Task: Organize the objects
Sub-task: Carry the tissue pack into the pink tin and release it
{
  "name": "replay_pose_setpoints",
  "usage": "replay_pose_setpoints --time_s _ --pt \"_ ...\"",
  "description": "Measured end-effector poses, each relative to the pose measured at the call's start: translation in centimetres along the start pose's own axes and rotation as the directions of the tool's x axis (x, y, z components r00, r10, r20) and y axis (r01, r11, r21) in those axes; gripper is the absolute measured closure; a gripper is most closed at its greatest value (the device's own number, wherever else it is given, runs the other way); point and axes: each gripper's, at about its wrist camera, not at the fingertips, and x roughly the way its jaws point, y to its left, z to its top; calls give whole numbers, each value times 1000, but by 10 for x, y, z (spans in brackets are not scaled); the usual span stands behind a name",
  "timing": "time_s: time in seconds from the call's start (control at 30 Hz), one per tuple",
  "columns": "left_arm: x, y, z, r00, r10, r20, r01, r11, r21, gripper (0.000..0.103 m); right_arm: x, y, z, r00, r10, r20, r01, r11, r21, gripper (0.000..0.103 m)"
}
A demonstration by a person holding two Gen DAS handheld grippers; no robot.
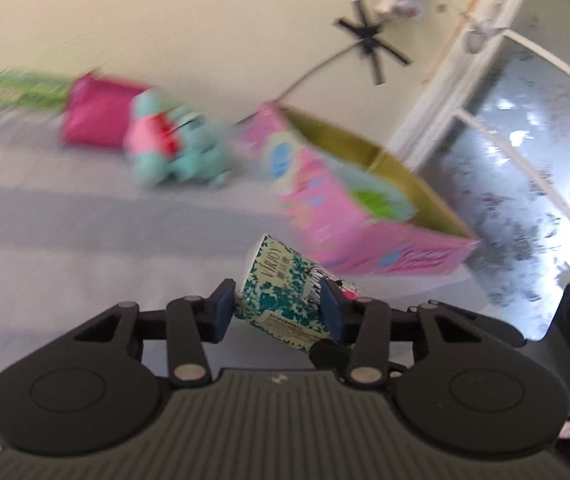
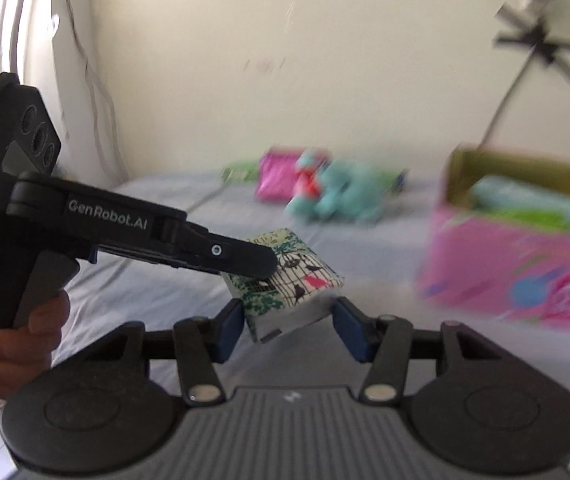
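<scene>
My left gripper (image 1: 279,308) is shut on a small patterned box (image 1: 281,292), cream with teal foliage and a birdcage print, held above the grey bed. In the right wrist view the same box (image 2: 305,276) hangs from the left gripper's fingers (image 2: 245,258), which come in from the left. My right gripper (image 2: 289,328) is open, its blue pads on either side of the box's lower end; contact is unclear. A pink cardboard box (image 1: 349,216) with an open top stands to the right, also in the right wrist view (image 2: 525,264).
On the grey bed (image 1: 85,220) lie a teal plush toy (image 1: 177,152), a magenta pouch (image 1: 97,112) and a green packet (image 1: 25,90) against the wall. A window (image 1: 525,168) is at right. A black cable runs along the wall.
</scene>
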Motion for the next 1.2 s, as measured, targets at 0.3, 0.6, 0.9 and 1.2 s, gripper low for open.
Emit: replay_pose_setpoints --time_s 0.3,0.6,0.9,1.2 --pt "90 -110 57 997 -70 -13 71 980 188 53 -44 -89 15 952 -258 164 251 966 59 52" --pt "185 -156 76 996 -64 -66 77 971 226 50 -23 -166 18 908 -399 127 387 915 111 50" --pt "192 -161 66 997 66 -42 -51 957 285 40 -15 -172 8 878 -450 161 437 893 111 33" --pt "111 -140 58 984 158 87 -179 923 342 39 -45 -128 4 893 -375 250 340 925 171 33"
